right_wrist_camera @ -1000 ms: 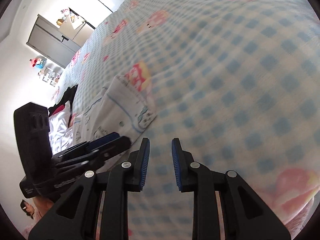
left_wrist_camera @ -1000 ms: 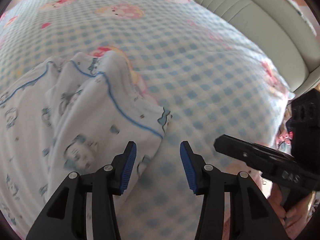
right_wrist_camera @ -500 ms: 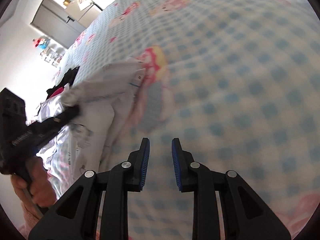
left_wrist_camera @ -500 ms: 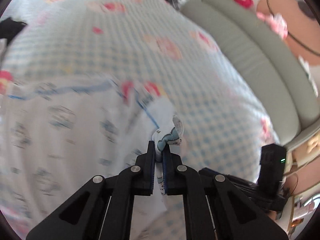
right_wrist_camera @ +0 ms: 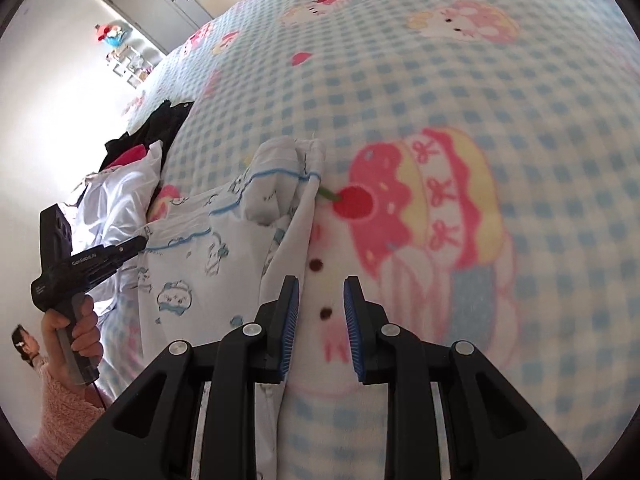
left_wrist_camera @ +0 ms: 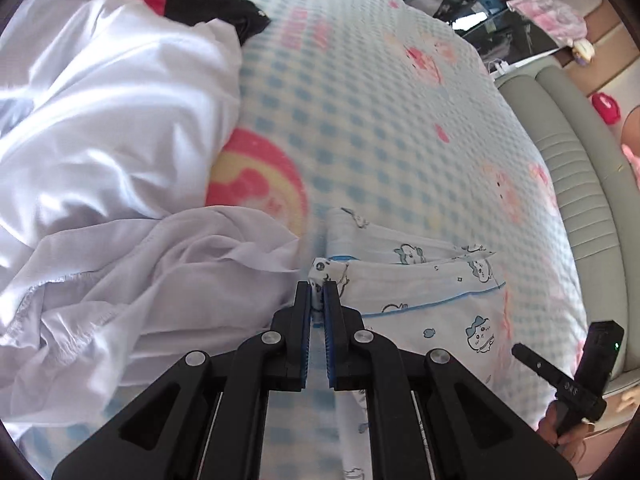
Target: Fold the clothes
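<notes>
Since the earlier frame left gripper clamped a corner of the printed garment and dragged it across the checked blanket, right gripper part-open and empty beside it, folding barely begun, white clothes pile untouched.

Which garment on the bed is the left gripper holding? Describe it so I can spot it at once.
On the blue-checked cartoon bedspread, just right of the plain white clothes pile, lies the printed garment. The left gripper has its jaws shut on its corner. Only it has blue piping and small cartoon animals.
</notes>
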`<action>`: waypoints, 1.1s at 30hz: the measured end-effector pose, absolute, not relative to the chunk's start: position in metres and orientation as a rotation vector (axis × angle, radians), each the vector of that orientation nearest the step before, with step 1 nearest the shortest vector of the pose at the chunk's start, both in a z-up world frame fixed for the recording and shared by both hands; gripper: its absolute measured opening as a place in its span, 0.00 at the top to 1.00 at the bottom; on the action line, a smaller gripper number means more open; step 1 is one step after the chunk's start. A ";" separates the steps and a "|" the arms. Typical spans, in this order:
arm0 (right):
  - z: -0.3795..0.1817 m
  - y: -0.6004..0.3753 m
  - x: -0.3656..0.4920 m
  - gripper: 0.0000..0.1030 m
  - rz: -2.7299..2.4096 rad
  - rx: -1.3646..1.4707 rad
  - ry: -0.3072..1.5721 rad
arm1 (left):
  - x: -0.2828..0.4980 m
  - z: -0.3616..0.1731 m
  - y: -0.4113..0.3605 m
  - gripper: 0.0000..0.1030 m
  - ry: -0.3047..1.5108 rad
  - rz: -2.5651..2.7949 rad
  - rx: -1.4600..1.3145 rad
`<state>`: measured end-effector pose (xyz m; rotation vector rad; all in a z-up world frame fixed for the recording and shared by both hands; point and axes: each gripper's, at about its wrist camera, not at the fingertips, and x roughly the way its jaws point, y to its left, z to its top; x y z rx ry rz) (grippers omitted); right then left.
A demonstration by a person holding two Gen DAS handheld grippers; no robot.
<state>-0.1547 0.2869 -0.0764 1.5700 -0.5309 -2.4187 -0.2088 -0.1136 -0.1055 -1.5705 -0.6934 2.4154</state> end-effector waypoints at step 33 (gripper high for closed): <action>-0.110 0.211 -0.234 0.91 -2.165 1.572 -0.409 | -0.208 -0.115 -0.089 0.93 -0.456 2.587 -1.533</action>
